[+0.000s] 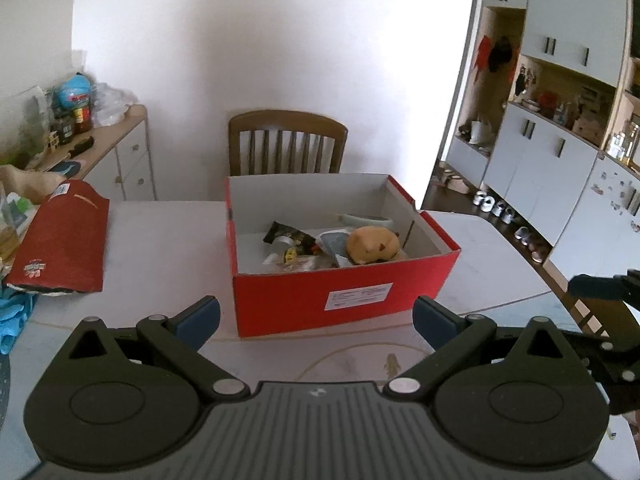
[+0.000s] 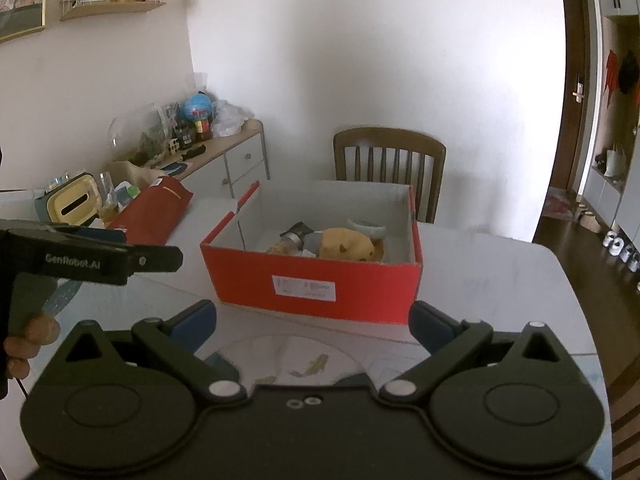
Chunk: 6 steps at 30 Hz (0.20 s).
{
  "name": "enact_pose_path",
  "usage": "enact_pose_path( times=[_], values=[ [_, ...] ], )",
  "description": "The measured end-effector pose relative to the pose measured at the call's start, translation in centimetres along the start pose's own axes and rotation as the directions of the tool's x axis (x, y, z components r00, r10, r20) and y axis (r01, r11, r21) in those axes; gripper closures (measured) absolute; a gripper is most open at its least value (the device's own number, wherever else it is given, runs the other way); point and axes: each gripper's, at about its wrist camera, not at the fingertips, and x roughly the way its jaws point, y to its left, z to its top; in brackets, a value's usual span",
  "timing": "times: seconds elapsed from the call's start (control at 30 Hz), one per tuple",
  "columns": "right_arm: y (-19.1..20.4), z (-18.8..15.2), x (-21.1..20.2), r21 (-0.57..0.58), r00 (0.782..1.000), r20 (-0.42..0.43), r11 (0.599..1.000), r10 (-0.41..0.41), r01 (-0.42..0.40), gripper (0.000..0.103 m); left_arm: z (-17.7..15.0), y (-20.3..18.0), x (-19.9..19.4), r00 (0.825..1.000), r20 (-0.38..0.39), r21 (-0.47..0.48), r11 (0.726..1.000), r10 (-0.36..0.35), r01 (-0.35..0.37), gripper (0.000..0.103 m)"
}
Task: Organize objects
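A red shoebox [image 1: 352, 292] stands open on the white table, also in the right wrist view [image 2: 320, 280]. Inside lie a tan plush toy [image 1: 372, 245], a dark snack packet [image 1: 286, 234] and other small items; the plush also shows in the right wrist view [image 2: 348, 245]. The red box lid [image 1: 64, 244] lies at the left of the table. My left gripper [image 1: 316, 322] is open and empty, just short of the box's front. My right gripper [image 2: 312, 326] is open and empty, before the box's near wall. The left gripper also shows from the side in the right wrist view [image 2: 120, 258].
A wooden chair [image 1: 286, 144] stands behind the table. A sideboard [image 2: 224, 160] with jars, a globe and bags is at the left. A blue cloth [image 1: 12, 320] lies at the table's left edge. White cabinets [image 1: 552, 148] and shoes line the right.
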Motion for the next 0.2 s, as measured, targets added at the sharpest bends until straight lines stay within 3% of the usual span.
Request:
enact_pose_path(
  times=[0.2],
  values=[
    [-0.19, -0.66, -0.2, 0.015, 1.0, -0.014, 1.0, -0.007, 0.007, 0.0, -0.17, 0.31, -0.09, 1.0, 0.006, -0.005, 1.0, 0.017, -0.017, 0.0]
  ],
)
